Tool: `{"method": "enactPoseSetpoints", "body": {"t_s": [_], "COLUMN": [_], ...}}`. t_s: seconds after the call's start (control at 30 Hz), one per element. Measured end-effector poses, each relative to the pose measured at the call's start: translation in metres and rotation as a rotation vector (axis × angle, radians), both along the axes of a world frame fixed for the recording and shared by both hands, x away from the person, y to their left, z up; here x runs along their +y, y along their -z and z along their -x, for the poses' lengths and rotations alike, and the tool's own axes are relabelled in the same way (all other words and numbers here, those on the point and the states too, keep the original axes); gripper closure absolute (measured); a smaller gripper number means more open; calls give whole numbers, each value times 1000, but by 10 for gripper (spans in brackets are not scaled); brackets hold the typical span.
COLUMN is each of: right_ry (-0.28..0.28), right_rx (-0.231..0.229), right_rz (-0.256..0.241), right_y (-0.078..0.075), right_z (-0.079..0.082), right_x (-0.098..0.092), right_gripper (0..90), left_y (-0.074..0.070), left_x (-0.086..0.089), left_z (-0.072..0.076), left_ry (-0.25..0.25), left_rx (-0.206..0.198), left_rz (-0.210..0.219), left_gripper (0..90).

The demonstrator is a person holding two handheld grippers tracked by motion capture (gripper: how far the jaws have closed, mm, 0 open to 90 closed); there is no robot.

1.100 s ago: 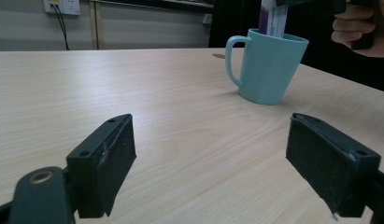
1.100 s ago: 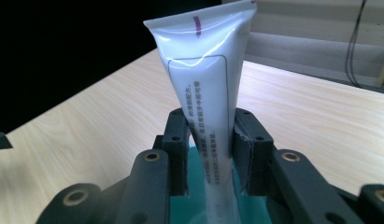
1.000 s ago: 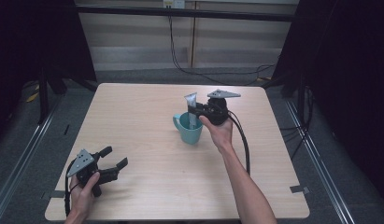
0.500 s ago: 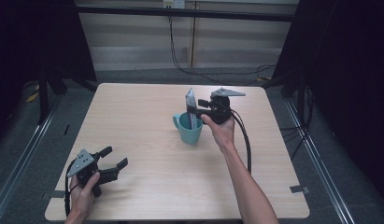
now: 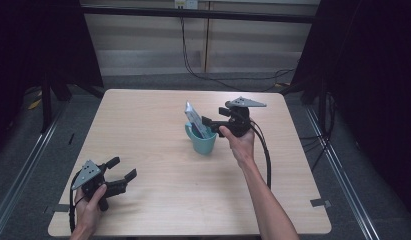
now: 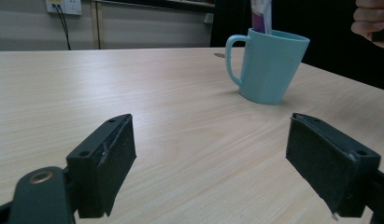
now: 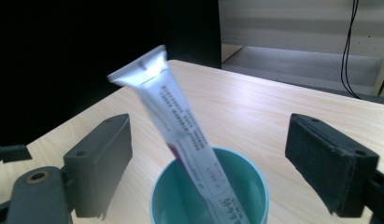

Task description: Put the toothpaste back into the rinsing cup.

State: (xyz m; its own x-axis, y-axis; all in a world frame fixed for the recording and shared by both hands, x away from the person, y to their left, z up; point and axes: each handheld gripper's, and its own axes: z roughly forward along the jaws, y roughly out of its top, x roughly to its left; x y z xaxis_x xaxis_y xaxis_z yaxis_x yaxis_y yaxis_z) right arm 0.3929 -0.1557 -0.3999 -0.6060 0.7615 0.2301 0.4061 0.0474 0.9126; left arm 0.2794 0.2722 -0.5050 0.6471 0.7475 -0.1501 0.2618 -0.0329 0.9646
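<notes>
High view: teal mug (image 5: 201, 140) stands near table (image 5: 158, 200) centre, white tube (image 5: 196, 119) leaning inside it, crimped end up. Right gripper (image 5: 209, 123) sits just beside mug rim, jaws apart either side of tube, not touching it. Left gripper (image 5: 122, 170) rests at near-left table edge, jaws wide, nothing between, well apart from mug.

I'm holding the left tool (image 5: 122, 169) low at the frame's lower left, jaws spread wide, hand resting. My right tool (image 5: 209, 123) is hovering at centre frame, jaws parted wide, forearm stretching from the bottom edge.
</notes>
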Motion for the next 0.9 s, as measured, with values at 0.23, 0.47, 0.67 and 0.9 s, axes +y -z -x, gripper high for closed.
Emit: {"method": "enactPoseSetpoints", "body": {"t_s": [0.23,0.47,0.67,0.9], "right_ry": [26,63,109,187], "right_rx": [6,-6,-32,-45], "right_rz": [2,39,4,23], "right_y": [-1,6,12,17], "right_z": [9,21,32,50], "right_x": [-8,-19,-36,-57], "right_gripper": [141,138,137,137], "left_y": [0,0,0,0], "left_x": [0,0,0,0], "left_z": [0,0,1,1], "left_ry": [4,0,16,-2], "left_rx": [-4,-1,-8,2], "left_rz": [-6,1,16,12], "left_gripper": [157,157,155,156]}}
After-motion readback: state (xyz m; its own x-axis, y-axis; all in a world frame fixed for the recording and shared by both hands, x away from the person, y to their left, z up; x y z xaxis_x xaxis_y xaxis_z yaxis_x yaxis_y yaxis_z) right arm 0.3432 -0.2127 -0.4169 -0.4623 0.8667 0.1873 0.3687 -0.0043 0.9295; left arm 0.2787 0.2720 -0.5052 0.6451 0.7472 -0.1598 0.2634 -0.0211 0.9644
